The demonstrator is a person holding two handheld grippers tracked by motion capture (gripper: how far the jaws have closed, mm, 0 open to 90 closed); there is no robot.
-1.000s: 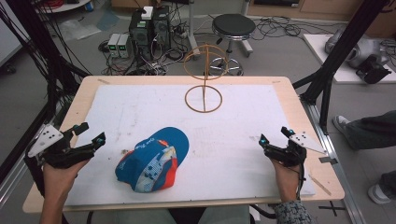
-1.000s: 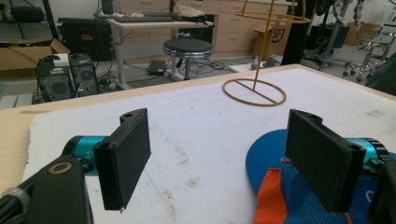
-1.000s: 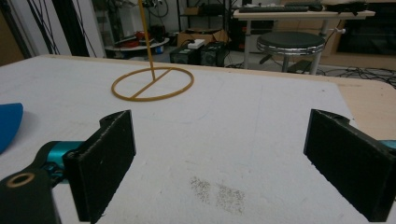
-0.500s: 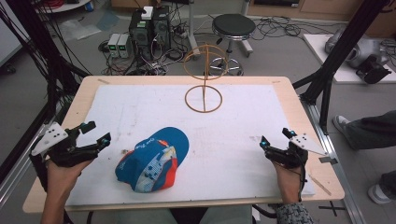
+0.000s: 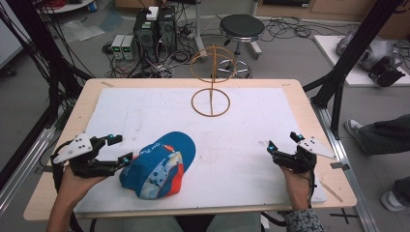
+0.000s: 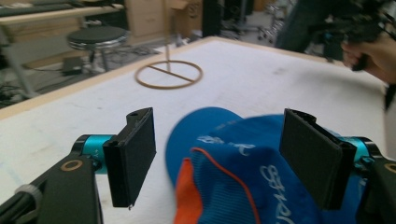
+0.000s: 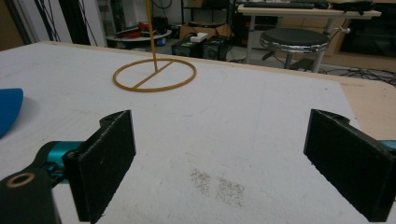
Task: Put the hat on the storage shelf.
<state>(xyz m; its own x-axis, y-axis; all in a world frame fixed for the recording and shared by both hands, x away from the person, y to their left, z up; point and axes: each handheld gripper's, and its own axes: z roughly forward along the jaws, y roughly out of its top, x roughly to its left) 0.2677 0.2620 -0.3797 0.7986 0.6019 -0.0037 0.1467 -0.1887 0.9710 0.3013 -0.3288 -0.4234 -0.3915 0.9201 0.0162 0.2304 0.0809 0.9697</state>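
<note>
A blue cap (image 5: 159, 164) with an orange side panel lies on the white mat, near the table's front left. My left gripper (image 5: 122, 148) is at the cap's left edge. In the left gripper view its jaws stand wide on either side of the cap (image 6: 243, 158). They have just been closing a little, and the pads do not press on the cloth. My right gripper (image 5: 282, 141) rests open on the mat at the right, with nothing between its pads (image 7: 105, 158). A wooden ring stand (image 5: 211, 92) rises from the mat's far middle.
The white mat (image 5: 270, 111) covers most of the wooden table (image 5: 319, 130). Black frame posts (image 5: 348, 63) stand at both sides. A stool (image 5: 241, 26) and computer boxes (image 5: 153, 26) sit on the floor beyond the far edge. A person's leg (image 5: 382, 133) is at the right.
My left gripper has moved right, up to the cap, and its jaws now straddle the cap's edge. The right gripper and the cap have stayed put.
</note>
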